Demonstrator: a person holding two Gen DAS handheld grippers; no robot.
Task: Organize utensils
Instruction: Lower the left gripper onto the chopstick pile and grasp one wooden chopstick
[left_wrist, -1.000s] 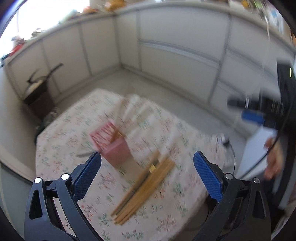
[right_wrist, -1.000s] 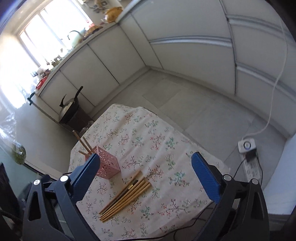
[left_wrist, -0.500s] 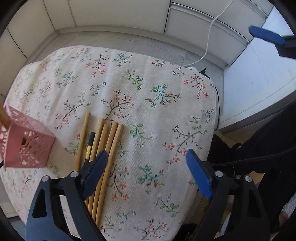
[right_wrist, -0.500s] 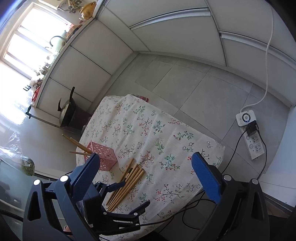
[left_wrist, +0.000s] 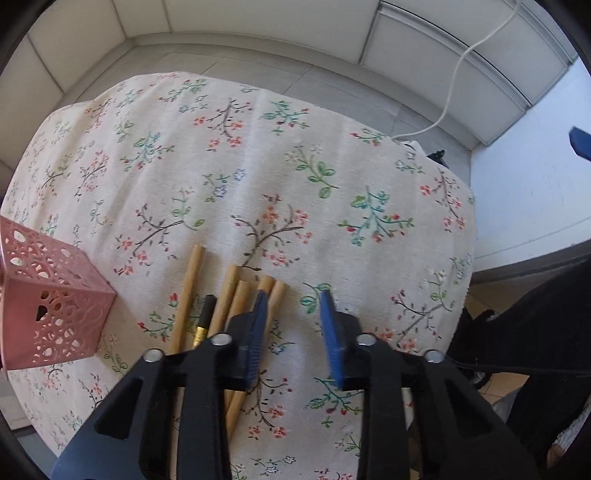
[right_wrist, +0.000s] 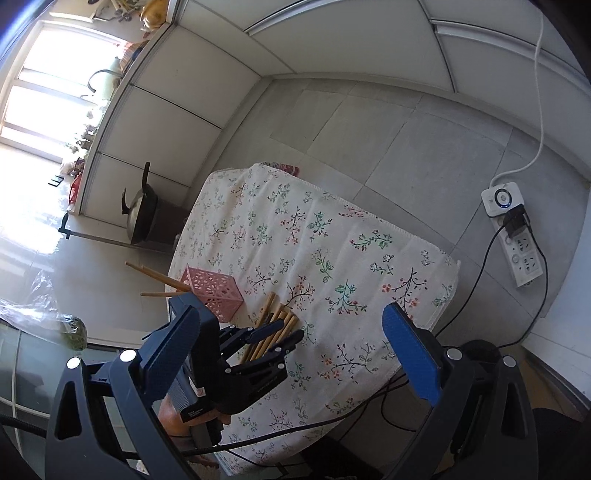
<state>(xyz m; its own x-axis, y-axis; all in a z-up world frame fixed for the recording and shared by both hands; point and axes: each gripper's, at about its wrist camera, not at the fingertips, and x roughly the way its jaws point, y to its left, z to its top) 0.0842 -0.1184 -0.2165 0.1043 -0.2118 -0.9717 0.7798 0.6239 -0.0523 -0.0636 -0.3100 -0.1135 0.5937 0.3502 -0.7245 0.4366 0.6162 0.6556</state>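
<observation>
Several wooden chopsticks (left_wrist: 232, 295) and one dark one with a gold band (left_wrist: 204, 321) lie side by side on the floral tablecloth (left_wrist: 280, 177). A pink perforated holder (left_wrist: 48, 306) stands to their left; in the right wrist view the pink perforated holder (right_wrist: 214, 288) has two chopsticks (right_wrist: 155, 277) leaning out of it. My left gripper (left_wrist: 291, 314) is low over the near ends of the chopsticks, jaws partly closed with a gap and nothing between them; it also shows in the right wrist view (right_wrist: 280, 334). My right gripper (right_wrist: 291, 336) is wide open, high above the table.
The small table's edges drop to a tiled floor on all sides. A kettle on a stool (right_wrist: 142, 214) stands beyond the far corner. A power strip (right_wrist: 517, 236) and cables lie on the floor to the right. White cabinets line the walls.
My left gripper has dropped down to the chopsticks and its jaws have narrowed from wide open. My right gripper has risen and stays open.
</observation>
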